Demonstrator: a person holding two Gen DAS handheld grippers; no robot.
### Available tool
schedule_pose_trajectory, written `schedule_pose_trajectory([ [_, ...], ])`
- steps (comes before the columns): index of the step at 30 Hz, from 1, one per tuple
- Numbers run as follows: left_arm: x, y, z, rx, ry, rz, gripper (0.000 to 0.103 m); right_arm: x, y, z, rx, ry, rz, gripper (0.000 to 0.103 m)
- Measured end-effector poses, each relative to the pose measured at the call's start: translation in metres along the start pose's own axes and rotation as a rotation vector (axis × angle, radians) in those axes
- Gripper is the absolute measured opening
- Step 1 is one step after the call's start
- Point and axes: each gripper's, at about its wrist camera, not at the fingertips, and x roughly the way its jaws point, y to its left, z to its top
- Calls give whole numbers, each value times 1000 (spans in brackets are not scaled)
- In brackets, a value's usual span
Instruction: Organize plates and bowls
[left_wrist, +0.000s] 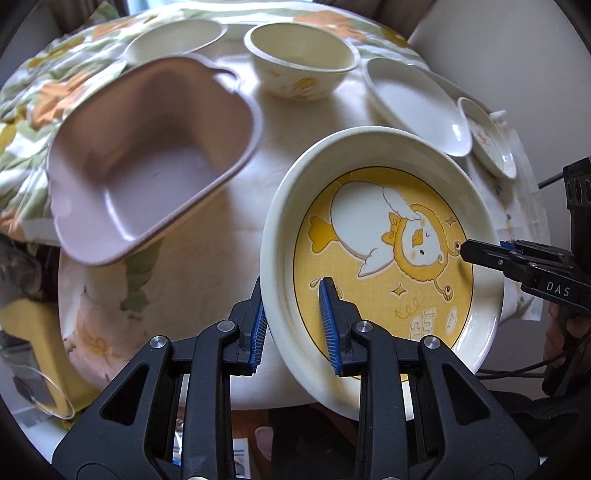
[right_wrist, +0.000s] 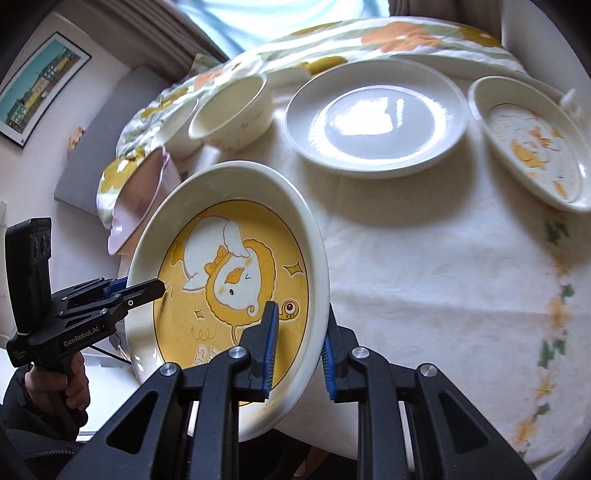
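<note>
A cream plate with a yellow duck picture (left_wrist: 388, 251) is held tilted above the near table edge by both grippers. My left gripper (left_wrist: 295, 325) straddles its left rim, blue pads on either side of the rim. My right gripper (right_wrist: 299, 347) straddles the opposite rim of the same plate (right_wrist: 229, 273). The right gripper also shows in the left wrist view (left_wrist: 480, 254), and the left gripper in the right wrist view (right_wrist: 147, 290).
On the flowered tablecloth (right_wrist: 424, 266) stand a pink square dish (left_wrist: 147, 162), a cream bowl (left_wrist: 299, 55), another cream bowl (left_wrist: 173, 38), a plain white plate (right_wrist: 373, 118) and a small duck-print plate (right_wrist: 532, 147). A grey chair (right_wrist: 96, 155) stands beyond the table.
</note>
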Motion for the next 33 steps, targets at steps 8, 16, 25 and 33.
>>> schedule_pose_trajectory([
  [8, 8, 32, -4, -2, -4, -5, 24, 32, 17, 6, -33, 32, -33, 20],
  [16, 12, 17, 1, 106, -33, 61, 24, 34, 14, 3, -52, 38, -58, 20],
  [25, 15, 12, -3, 142, -41, 107, 27, 37, 21, 4, -53, 35, -100, 20],
  [33, 8, 2, -8, 160, -99, 153, 86, 33, 30, 2, -75, -8, -97, 48],
])
